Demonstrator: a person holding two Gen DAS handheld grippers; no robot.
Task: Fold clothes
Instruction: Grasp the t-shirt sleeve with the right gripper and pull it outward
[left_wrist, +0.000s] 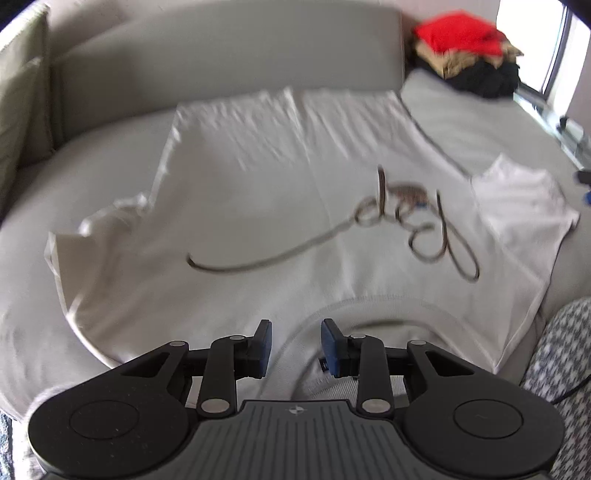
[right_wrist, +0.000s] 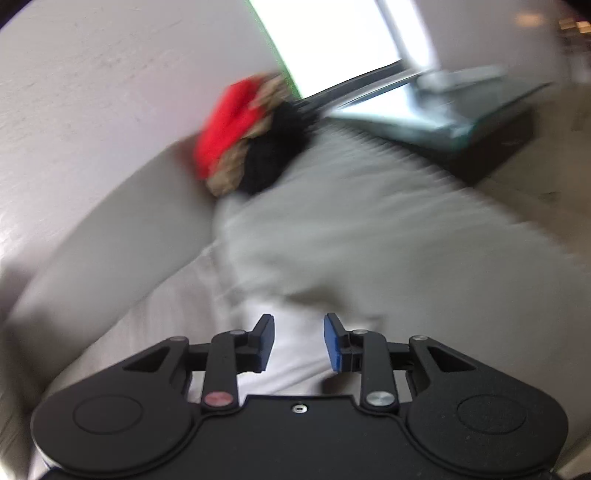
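A white T-shirt (left_wrist: 258, 206) with a looping script print lies spread flat on the grey sofa seat (left_wrist: 461, 122), neckline toward me, its right sleeve (left_wrist: 524, 206) lying out to the side. My left gripper (left_wrist: 296, 328) hovers over the collar (left_wrist: 332, 310), open, with nothing between its blue pads. In the right wrist view, which is blurred, my right gripper (right_wrist: 299, 325) stands open over white cloth (right_wrist: 295, 350) of the shirt, and nothing is pinched between its fingers.
A pile of folded clothes (left_wrist: 469, 55), red on top of tan and black, sits at the far right end of the sofa by the backrest (left_wrist: 229, 48); the same pile (right_wrist: 251, 140) shows in the right view. A dark glass-topped table (right_wrist: 461, 125) stands beyond the sofa end, and a patterned fabric (left_wrist: 561, 362) lies at my near right.
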